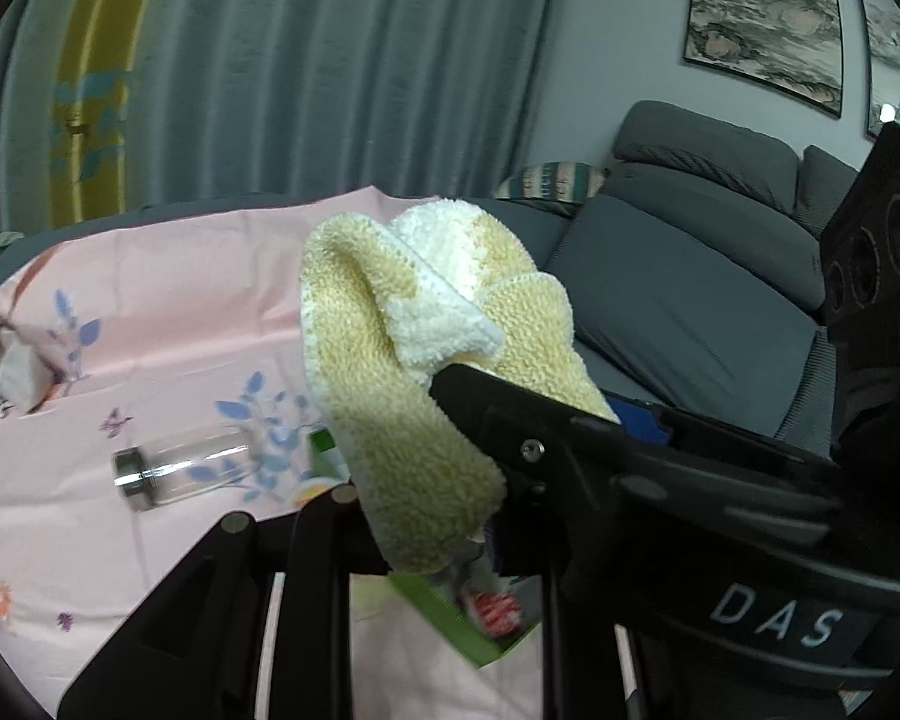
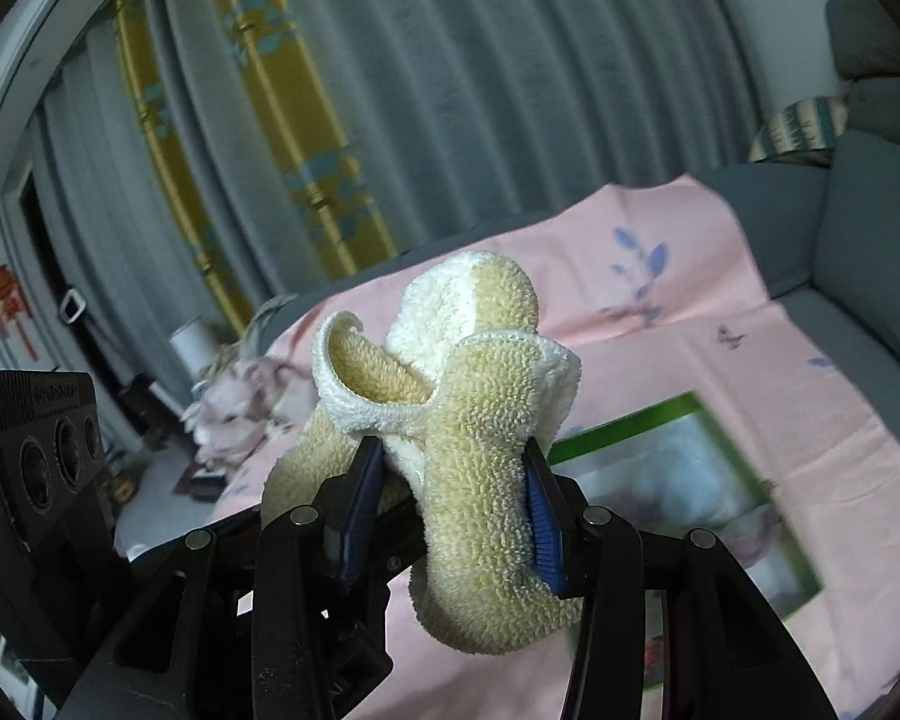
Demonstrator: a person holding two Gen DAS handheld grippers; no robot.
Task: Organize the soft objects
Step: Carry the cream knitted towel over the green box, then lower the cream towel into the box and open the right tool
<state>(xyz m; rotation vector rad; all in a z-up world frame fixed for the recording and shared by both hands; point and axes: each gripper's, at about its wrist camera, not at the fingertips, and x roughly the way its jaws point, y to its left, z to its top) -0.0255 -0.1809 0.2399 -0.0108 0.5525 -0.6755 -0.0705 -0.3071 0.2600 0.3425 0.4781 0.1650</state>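
Note:
A fluffy yellow and white towel (image 1: pixel 390 324) hangs bunched up in the air above the pink sheet, held by both grippers. My left gripper (image 1: pixel 420 510) is shut on its lower yellow end, which drops between the black fingers (image 1: pixel 330 516). The right gripper (image 1: pixel 474 402) reaches in from the right and clamps the same towel higher up. In the right wrist view the right gripper (image 2: pixel 453 480) is shut on the towel (image 2: pixel 480 420), with its blue pads (image 2: pixel 543 516) pressing both sides of the roll. The left gripper's black body (image 2: pixel 48 462) shows at the left edge.
A pink floral sheet (image 1: pixel 150 330) covers a grey sofa (image 1: pixel 690 300). On the sheet lie a clear glass jar with a metal lid (image 1: pixel 180 471) and a green-edged box (image 2: pixel 690 480). Crumpled pale cloth (image 2: pixel 240 408) lies at the sheet's far left. Grey curtains hang behind.

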